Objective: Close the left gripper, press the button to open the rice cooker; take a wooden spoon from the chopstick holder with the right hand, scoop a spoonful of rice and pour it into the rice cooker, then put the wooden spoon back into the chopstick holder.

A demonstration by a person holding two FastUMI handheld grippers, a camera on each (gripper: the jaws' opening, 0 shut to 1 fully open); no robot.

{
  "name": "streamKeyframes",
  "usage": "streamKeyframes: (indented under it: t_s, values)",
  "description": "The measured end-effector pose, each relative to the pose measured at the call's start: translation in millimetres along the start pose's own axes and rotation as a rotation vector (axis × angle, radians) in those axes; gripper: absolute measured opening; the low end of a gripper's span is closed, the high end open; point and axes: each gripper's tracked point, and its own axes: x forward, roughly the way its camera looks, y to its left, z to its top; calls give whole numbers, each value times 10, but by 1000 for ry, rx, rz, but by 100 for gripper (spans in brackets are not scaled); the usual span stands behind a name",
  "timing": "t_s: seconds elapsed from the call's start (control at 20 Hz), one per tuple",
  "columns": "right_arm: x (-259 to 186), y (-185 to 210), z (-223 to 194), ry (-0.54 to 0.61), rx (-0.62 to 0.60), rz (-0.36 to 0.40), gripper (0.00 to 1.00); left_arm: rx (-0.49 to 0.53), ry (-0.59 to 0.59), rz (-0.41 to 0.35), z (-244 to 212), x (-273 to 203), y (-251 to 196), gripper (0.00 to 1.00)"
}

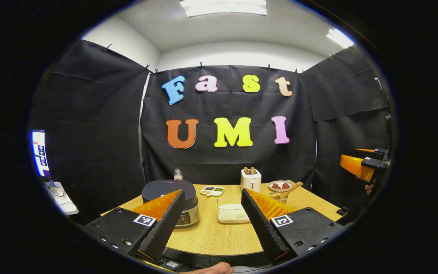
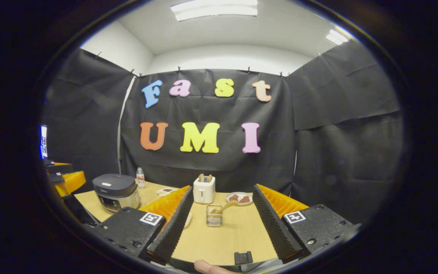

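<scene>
Both the left gripper (image 1: 212, 198) and right gripper (image 2: 222, 196) are hanging spread wide, empty. Ahead of the right one, a light wooden spoon (image 2: 224, 207) is leaning rightward (bowl up) inside the wire chopstick holder (image 2: 214, 220); the dark-lidded silver rice cooker (image 2: 115, 191) is sitting closed, far left.

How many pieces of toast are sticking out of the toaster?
2, side by side in the top of the toaster at the back of the table, past the chopstick holder.
</scene>
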Motion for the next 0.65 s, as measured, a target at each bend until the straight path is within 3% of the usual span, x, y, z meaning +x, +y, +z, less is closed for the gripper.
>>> streamKeyframes:
  t_s: [0.5,0.55,0.6,0.65]
  values:
    - [-4,-44,59,16,17,-13,100,-8,-15,-8,83,13,-13,94]
    - [-4,-44,58,15,20,-10,94,-9,-16,-11,97,-1,-29,94]
    - [1,-41,61,17,22,-10,94,-8,-15,-12,92,-10,-31,94]
    - [4,-56,46,19,24,-14,100,-5,-14,-10,85,-23,-17,94]
